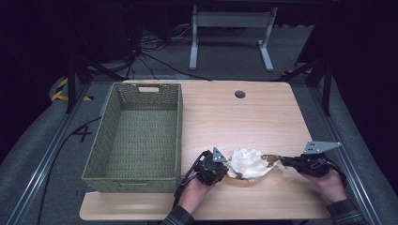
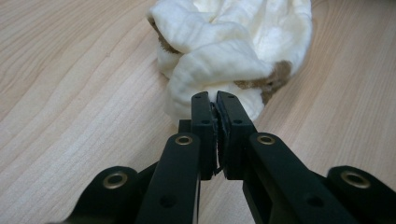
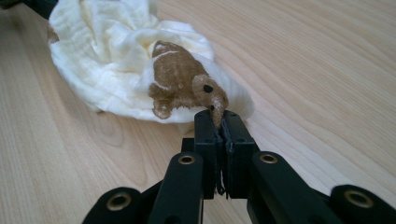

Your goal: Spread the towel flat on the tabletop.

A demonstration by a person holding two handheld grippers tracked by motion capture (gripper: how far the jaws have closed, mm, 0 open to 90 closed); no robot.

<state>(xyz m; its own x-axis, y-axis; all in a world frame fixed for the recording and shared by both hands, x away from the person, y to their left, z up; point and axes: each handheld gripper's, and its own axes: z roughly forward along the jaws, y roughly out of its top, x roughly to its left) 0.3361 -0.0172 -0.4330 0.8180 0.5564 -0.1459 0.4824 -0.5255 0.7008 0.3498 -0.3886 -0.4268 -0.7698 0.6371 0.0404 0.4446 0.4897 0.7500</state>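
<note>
High view: cloth stretches sideways between tongs.

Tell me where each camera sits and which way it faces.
High view: above the table's near edge, looking forward and down at the cloth and green basket; forearms, both grippers.
Left gripper view: on the left gripper, jaws pinching the cloth's white edge.
Right gripper view: on the right gripper, pinching its brown patch.
All share the cloth.
</note>
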